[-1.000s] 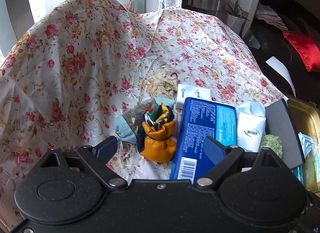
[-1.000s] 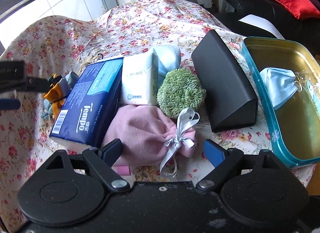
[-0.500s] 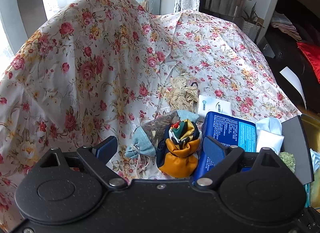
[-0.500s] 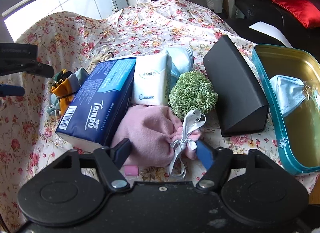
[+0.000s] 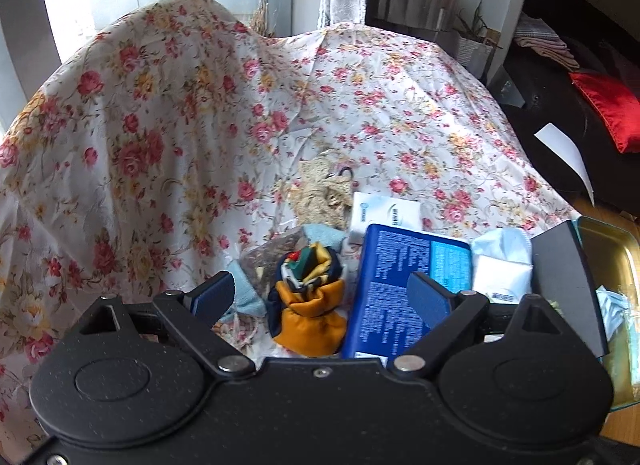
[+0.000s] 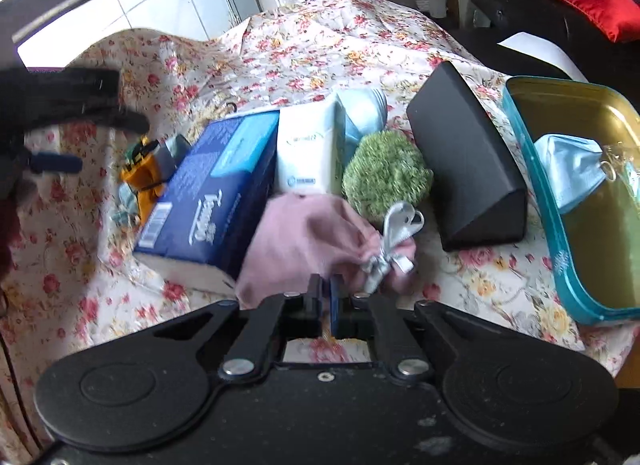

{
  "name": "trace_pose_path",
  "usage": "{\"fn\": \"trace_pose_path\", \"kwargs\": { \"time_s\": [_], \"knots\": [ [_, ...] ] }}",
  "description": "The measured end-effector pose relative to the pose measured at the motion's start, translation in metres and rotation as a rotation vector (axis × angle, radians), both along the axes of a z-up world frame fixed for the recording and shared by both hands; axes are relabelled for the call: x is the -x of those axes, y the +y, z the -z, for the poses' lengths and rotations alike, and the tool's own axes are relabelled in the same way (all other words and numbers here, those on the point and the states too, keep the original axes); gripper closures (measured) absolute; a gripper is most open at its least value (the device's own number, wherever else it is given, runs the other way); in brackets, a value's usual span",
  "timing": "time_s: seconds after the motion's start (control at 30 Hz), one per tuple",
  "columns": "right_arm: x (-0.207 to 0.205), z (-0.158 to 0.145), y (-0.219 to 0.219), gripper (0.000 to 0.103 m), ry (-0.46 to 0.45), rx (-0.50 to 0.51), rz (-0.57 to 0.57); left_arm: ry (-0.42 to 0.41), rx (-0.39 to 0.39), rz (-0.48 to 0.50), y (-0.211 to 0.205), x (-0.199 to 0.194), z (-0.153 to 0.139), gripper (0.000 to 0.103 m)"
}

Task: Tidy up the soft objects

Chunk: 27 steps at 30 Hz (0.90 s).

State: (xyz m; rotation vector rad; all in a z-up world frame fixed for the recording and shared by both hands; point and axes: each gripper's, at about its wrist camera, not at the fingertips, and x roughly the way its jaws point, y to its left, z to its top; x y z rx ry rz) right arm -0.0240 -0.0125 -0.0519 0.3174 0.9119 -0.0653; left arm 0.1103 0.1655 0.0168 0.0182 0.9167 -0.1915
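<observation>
A worktop draped in a white rose-print cloth (image 6: 328, 49) carries a cluster of things. Near the centre lies a dark blue tissue pack (image 6: 208, 201); at its 3 o'clock stands a white tissue packet (image 6: 304, 153), then a green tufted ball (image 6: 384, 177) and a black wedge-shaped case (image 6: 464, 153). At the far 3 o'clock edge sits a teal-rimmed gold tin (image 6: 536, 169). A pink drawstring pouch (image 6: 304, 233) lies at 6 o'clock, an orange fabric pouch (image 5: 310, 321) at 9.

The right hand-held gripper (image 6: 326, 297) is pinching the near edge of a soft pink drawstring pouch (image 6: 304, 241) with a silver ribbon, lying between a dark blue tissue pack (image 6: 212, 205) and a fuzzy green ball (image 6: 386, 179) on the floral-clothed counter (image 6: 492, 285).
</observation>
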Motion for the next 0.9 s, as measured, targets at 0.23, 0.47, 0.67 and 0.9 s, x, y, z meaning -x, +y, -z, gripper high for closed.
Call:
{"fn": "trace_pose_path", "kwargs": {
  "time_s": [0.23, 0.47, 0.67, 0.9],
  "knots": [
    [0.007, -0.005, -0.008, 0.087, -0.012, 0.011, 0.056, 0.0, -0.01, 0.025, -0.008, 0.008, 0.001, 0.013],
    [-0.008, 0.006, -0.046, 0.055, 0.007, -0.089, 0.231, 0.008, -0.031, 0.033, -0.012, 0.014, 0.004, 0.013],
    [-0.026, 0.02, -0.049, 0.071, 0.031, -0.153, 0.197, 0.015, -0.034, 0.058, -0.021, 0.02, 0.006, 0.013],
    [-0.008, 0.006, -0.048, 0.084, 0.014, -0.161, 0.16, 0.007, -0.041, 0.091, -0.032, 0.023, 0.004, 0.013]
  ]
}}
